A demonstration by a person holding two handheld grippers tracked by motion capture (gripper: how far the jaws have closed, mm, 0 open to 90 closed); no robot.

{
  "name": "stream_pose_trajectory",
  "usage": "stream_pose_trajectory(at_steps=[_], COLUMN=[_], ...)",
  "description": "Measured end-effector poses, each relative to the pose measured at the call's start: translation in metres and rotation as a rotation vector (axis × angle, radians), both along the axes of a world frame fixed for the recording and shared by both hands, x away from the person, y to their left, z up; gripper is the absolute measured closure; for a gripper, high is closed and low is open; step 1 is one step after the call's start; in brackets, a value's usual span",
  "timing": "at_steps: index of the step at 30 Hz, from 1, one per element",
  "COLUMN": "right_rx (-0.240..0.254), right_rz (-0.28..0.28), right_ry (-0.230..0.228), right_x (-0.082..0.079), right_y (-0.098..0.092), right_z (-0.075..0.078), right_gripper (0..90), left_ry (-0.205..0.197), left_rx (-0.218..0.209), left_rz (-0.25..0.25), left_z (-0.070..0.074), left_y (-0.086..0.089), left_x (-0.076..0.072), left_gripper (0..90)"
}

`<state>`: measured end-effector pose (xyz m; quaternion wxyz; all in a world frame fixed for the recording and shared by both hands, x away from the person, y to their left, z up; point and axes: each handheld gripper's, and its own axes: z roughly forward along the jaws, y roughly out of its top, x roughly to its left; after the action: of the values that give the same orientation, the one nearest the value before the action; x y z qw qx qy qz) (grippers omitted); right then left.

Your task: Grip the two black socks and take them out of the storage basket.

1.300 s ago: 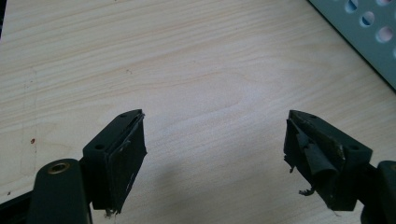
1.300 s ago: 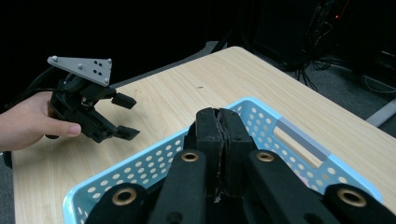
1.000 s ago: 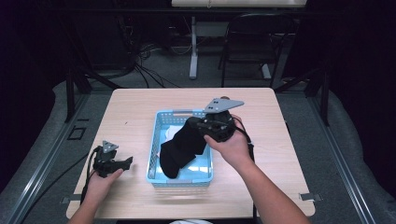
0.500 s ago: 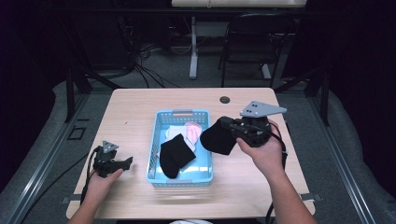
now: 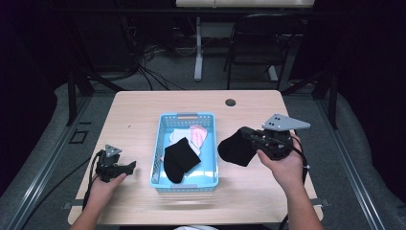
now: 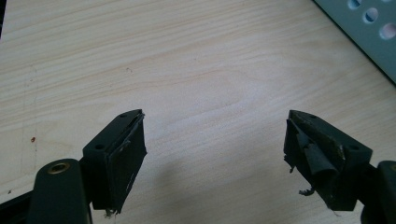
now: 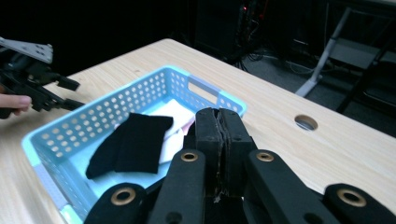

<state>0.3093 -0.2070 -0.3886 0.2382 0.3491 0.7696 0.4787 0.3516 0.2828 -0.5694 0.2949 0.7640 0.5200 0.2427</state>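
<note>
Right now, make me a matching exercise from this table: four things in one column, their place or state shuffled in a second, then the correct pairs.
Things
1. right gripper
2. left gripper
3. black sock
4. blue basket

Place or state
A. lies in the basket on light-coloured clothes
B. jaws apart over bare wood, nothing between them
C. stands mid-table between the two hands
D. jaws together on a black cloth, out beside the basket

Pairs: 1-D, 2-B, 3-A, 4-C
</note>
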Motion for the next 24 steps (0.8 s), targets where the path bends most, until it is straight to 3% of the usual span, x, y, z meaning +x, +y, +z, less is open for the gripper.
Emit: stream_pose_trajectory(at_steps=[11, 16, 17, 18, 22, 24], right_rx=[0.007, -0.008, -0.008, -0.006, 0.019, 0.037], right_rz=[-0.066, -0.126, -0.126, -0.162, -0.255, -0.276], right_ry=[0.06, 0.12, 0.12, 0.136, 0.17, 0.187], right_x=[0.014, 0.029, 0.029, 0.037, 0.051, 0.054], right_y=[-0.018, -0.032, -0.032, -0.039, -0.059, -0.065], right_z=[-0.033, -0.063, -0.063, -0.076, -0.102, -0.108], right_gripper=[87.6, 87.6, 87.6, 87.6, 87.5, 87.5], left_ry=[-0.001, -0.001, -0.001, -0.001, -0.001, -0.002], left_rx=[-0.002, -0.001, -0.001, -0.001, 0.0, 0.003], left_rz=[0.001, -0.002, -0.002, -0.002, -0.003, -0.006], left_z=[0.0, 0.0, 0.0, 0.0, 0.0, 0.0], left_y=[0.0, 0.0, 0.0, 0.0, 0.0, 0.0], left_x=[0.0, 0.0, 0.0, 0.0, 0.0, 0.0], left_gripper=[20.8, 20.8, 20.8, 20.8, 20.8, 20.8])
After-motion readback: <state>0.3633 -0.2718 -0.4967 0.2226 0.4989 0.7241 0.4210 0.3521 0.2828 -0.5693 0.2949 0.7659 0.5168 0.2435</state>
